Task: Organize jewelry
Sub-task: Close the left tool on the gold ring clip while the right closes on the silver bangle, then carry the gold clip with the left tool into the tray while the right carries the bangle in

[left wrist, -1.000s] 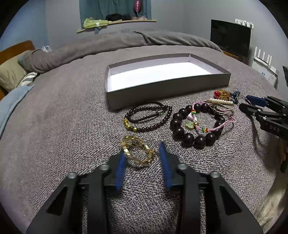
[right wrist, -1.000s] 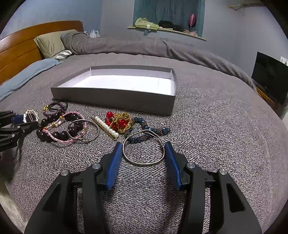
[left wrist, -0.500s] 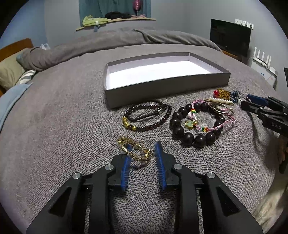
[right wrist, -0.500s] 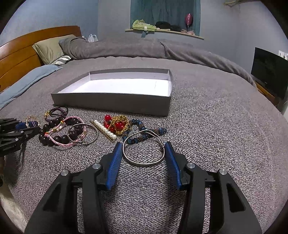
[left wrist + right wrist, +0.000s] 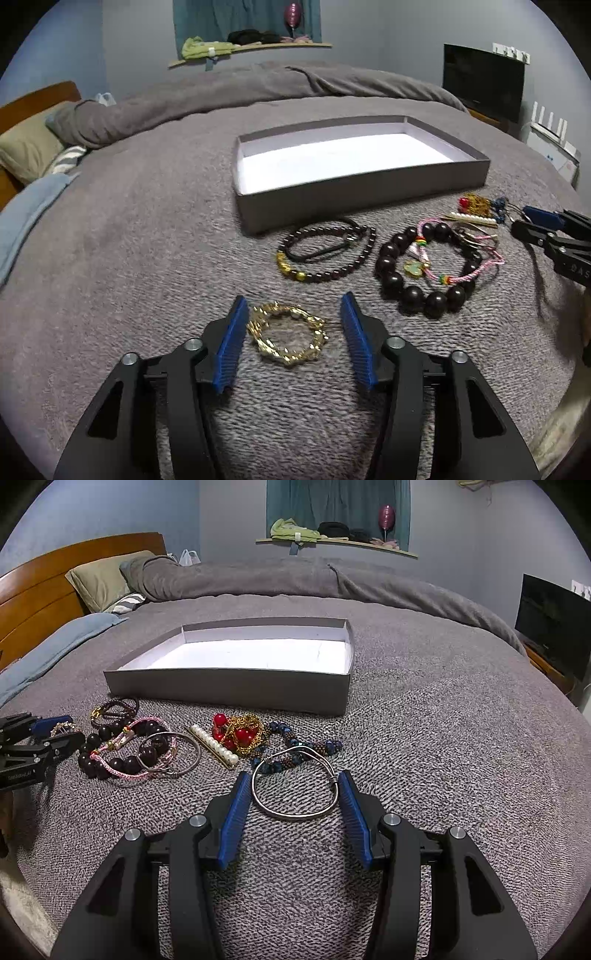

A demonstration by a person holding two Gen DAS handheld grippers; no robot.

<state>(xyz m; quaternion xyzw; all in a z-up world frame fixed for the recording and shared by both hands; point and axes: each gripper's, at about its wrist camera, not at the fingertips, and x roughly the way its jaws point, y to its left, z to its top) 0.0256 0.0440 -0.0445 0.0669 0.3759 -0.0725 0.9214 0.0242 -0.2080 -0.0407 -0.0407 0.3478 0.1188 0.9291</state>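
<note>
Both tongs are seen parted, each straddling a piece of jewelry on the bed. The left tongs (image 5: 291,332) have just been opening; their blue pads now stand wide on either side of the gold chain bracelet (image 5: 287,338), which lies flat between them in the lower centre of the left wrist view and is touched by neither pad. The right tongs (image 5: 293,810) are set at a middling width around the silver wire bangle (image 5: 295,784); its right edge lies against or very near the right pad, and whether it is pressed cannot be told.

Largest in view is the grey bedspread (image 5: 147,240), on which everything rests. The shallow grey box (image 5: 362,184) with a white floor sits in the upper middle and holds nothing yet. Just below it lie the dark bead bracelet with gold beads (image 5: 325,253), the large dark bead bracelet (image 5: 417,273) entangled with a pink cord bracelet (image 5: 476,269), and, in the right wrist view, a second silver bangle (image 5: 173,753), a pearl bar (image 5: 216,746), a red bead and gold chain cluster (image 5: 240,734) and a blue bead strand (image 5: 299,749).

No piece is judged sorted yet. A limp chain could be pinched with the nap of the bedspread and slip out on lifting. The wire bangle overlaps the blue strand, which could be dragged along.
</note>
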